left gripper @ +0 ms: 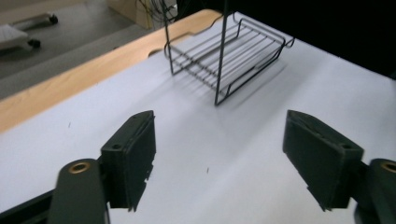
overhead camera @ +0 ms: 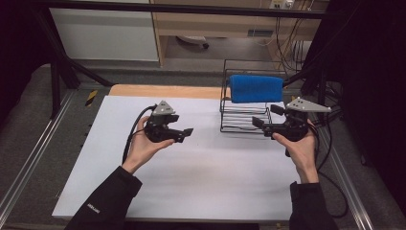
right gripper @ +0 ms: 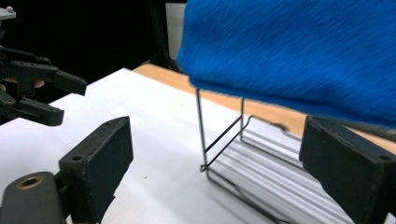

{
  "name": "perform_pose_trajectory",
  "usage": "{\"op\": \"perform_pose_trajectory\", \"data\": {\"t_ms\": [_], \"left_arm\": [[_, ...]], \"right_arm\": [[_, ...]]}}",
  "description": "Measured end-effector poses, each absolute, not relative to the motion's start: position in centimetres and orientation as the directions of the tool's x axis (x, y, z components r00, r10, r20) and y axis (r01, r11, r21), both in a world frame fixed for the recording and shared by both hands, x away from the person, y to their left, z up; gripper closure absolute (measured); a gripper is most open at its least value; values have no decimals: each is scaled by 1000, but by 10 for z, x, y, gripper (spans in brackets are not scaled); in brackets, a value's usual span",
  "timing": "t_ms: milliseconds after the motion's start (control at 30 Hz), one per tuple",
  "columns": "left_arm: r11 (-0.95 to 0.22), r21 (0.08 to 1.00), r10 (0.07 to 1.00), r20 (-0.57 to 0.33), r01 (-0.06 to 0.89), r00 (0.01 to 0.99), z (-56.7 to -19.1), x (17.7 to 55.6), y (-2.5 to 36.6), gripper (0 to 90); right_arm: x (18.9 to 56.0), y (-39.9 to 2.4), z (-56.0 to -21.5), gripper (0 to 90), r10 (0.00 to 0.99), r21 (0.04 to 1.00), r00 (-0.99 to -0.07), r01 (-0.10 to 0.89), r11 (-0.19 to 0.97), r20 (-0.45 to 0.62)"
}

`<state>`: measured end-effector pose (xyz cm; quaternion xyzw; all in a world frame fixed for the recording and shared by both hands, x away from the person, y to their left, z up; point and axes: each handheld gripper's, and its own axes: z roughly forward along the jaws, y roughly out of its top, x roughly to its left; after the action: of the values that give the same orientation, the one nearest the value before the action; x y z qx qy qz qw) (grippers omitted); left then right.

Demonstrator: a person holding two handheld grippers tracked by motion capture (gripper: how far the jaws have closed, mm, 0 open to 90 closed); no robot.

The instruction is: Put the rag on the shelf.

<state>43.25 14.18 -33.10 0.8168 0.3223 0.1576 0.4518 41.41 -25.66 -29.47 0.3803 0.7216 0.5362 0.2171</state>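
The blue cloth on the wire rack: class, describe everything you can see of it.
The blue cloth looks soft and fuzzy, like fleece or a towel, in one bright plain colour. It is draped over the top of the black wire rack, hanging down above the rack's empty slatted shelf. It sits at the table's far right. Neither gripper touches it; the right gripper is held open just in front of it.

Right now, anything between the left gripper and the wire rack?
Nothing. In the left gripper view, bare white table runs from its open fingers to the wire rack; the high view agrees.
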Motion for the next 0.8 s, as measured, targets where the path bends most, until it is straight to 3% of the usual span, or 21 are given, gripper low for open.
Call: {"op": "perform_pose_trajectory", "data": {"t_ms": [367, 800], "left_arm": [[-339, 831, 730, -63, 441, 680, -365, 403, 205, 113], [-285, 827, 773, -101, 485, 626, -404, 376, 253, 92]], "right_arm": [[403, -238, -322, 45, 759, 918, -638, 366, 149, 131], [389, -237, -371, 17, 736, 879, -652, 443, 176, 181]]}}
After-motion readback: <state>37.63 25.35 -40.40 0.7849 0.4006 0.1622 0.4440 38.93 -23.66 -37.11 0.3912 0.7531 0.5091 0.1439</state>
